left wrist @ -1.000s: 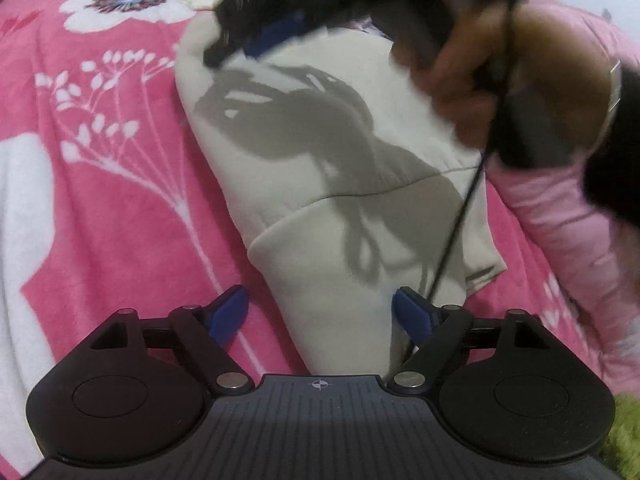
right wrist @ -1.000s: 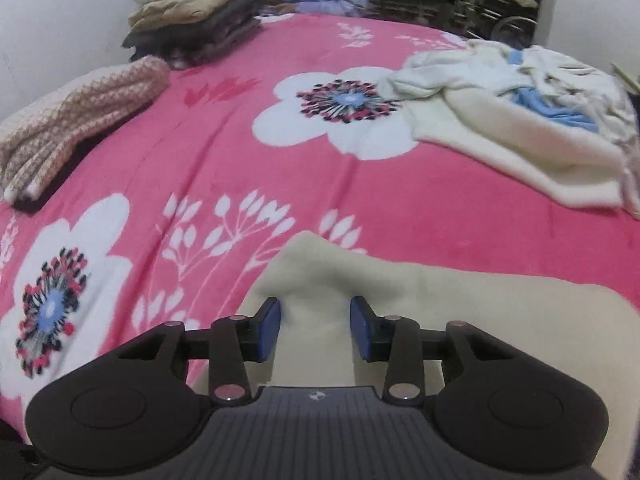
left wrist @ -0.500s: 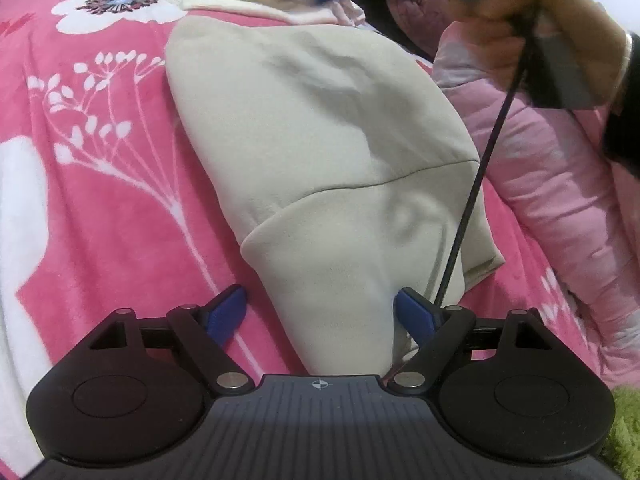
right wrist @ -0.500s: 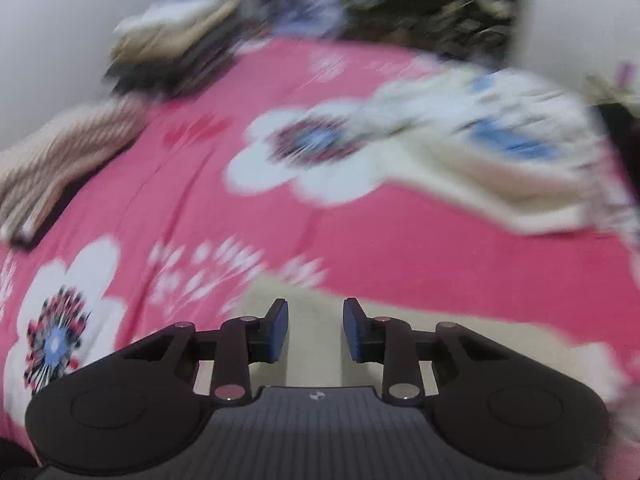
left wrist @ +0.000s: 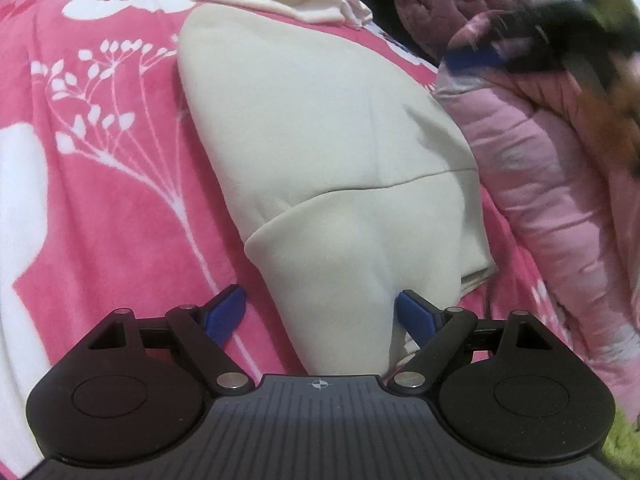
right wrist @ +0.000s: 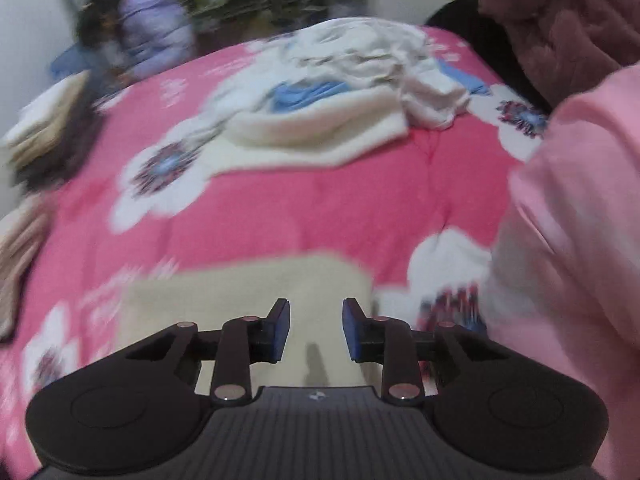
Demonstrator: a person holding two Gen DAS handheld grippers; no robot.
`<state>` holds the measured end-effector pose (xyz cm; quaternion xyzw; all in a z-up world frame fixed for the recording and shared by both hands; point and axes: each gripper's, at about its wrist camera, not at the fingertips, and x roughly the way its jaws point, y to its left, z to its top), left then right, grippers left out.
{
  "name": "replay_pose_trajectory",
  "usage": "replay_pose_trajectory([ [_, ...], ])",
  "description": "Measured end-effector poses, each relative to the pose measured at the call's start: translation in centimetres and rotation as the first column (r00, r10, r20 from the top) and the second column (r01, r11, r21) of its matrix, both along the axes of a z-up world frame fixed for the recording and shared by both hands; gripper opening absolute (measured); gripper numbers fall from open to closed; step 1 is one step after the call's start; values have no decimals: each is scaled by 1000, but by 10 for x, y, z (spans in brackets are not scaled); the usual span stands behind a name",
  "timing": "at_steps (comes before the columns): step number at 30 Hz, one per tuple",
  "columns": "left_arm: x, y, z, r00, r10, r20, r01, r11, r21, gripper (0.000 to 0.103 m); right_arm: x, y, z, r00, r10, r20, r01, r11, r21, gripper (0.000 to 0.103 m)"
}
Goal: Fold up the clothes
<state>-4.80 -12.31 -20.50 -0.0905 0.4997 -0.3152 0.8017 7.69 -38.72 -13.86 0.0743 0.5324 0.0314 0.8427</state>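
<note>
A folded cream garment (left wrist: 320,152) lies on the pink floral bedspread (left wrist: 100,200). My left gripper (left wrist: 320,312) is open, its blue fingers either side of the garment's near end, not gripping it. My right gripper (right wrist: 316,330) is open and empty above the far part of the same cream garment (right wrist: 248,288); that view is motion-blurred. The right gripper also shows blurred in the left wrist view (left wrist: 520,52), at the upper right, off the garment.
A heap of unfolded white and blue clothes (right wrist: 340,92) lies farther up the bed. A stack of folded clothes (right wrist: 48,120) sits at the far left. The person's pink quilted sleeve (left wrist: 540,184) lies right of the garment.
My right gripper has lifted off the cream garment and swung right and away. The garment stays flat. My left gripper has not moved.
</note>
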Motion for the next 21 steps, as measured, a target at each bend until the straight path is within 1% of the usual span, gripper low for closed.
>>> replay_pose_trajectory([
  [3, 1, 0, 2, 1000, 18, -24, -18, 1000, 11, 85, -34, 4, -8, 995, 65, -82, -62, 997, 34, 30],
  [5, 3, 0, 5, 999, 27, -42, -26, 999, 23, 84, -52, 17, -50, 992, 100, -75, -102, 995, -11, 29],
  [6, 3, 1, 7, 998, 32, -53, -30, 999, 28, 84, -55, 21, -53, 994, 94, -55, -95, 995, -23, 30],
  [7, 3, 4, 10, 997, 38, -63, -37, 999, 30, 82, -56, 24, -54, 996, 82, -31, -83, 996, -32, 30],
  [8, 2, 9, 14, 996, 50, -68, -48, 998, 30, 80, -56, 25, -47, 997, 70, -35, -72, 997, -36, 30],
  [9, 1, 13, 18, 996, 63, -70, -61, 998, 27, 80, -57, 27, -36, 996, 81, -29, -82, 995, -49, 30],
  [11, -2, 24, 25, 991, 112, -73, -113, 994, -4, 80, -77, 30, -9, 990, 141, 28, -138, 985, -101, 30],
  [13, 0, 30, 28, 982, 161, -102, -165, 986, -32, 80, -99, 31, -1, 983, 178, 35, -174, 981, -87, 30],
  [14, 2, 27, 26, 978, 172, -118, -176, 984, -24, 80, -110, 31, 2, 980, 195, 36, -192, 978, -78, 30],
  [15, 5, 24, 23, 974, 184, -133, -187, 982, -16, 80, -117, 31, -7, 980, 198, 17, -196, 978, -68, 30],
  [17, 10, 16, 16, 965, 204, -166, -205, 979, 9, 82, -123, 33, -44, 983, 176, -52, -180, 980, -80, 30],
  [18, 12, 12, 11, 961, 208, -181, -206, 978, 30, 84, -129, 34, -54, 985, 168, -31, -170, 982, -86, 31],
  [19, 14, 10, 8, 960, 210, -186, -208, 978, 33, 86, -135, 35, -62, 987, 162, 2, -161, 983, -91, 31],
  [21, 13, 10, 10, 962, 205, -182, -202, 979, 32, 86, -136, 32, -51, 988, 155, 4, -154, 985, -79, 31],
])
